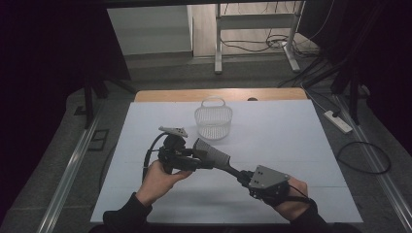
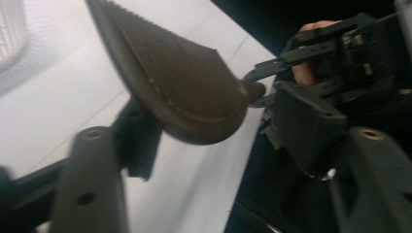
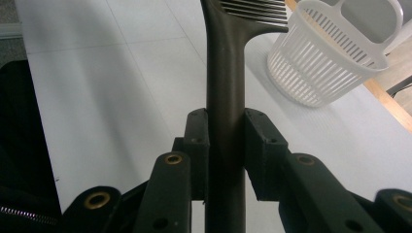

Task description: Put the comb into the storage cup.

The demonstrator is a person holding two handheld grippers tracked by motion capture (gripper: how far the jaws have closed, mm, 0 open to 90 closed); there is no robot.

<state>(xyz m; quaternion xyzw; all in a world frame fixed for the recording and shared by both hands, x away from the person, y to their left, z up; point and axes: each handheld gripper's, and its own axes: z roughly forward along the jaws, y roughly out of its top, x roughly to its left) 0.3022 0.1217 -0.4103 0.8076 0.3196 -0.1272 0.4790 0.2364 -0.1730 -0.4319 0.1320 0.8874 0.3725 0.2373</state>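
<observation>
Slotted spatula (image 1: 214,156) passing between grippers above the bench's (image 1: 301,145) near half.
Right gripper's (image 3: 226,160) fingers clamp its handle; left gripper's (image 1: 187,158) fingers stand apart around the blade; likely next, toward the basket (image 1: 214,121).

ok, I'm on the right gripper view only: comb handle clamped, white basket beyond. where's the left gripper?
Observer: The left gripper is at the toothed head of the comb, opposite the right gripper.
Operator: gripping it?
Observer: It doesn't look so. In the left gripper view the head lies between wide-apart jaws.
Operator: anything in the basket?
Observer: From the high view the basket looks empty, standing upright on the white table.
</observation>
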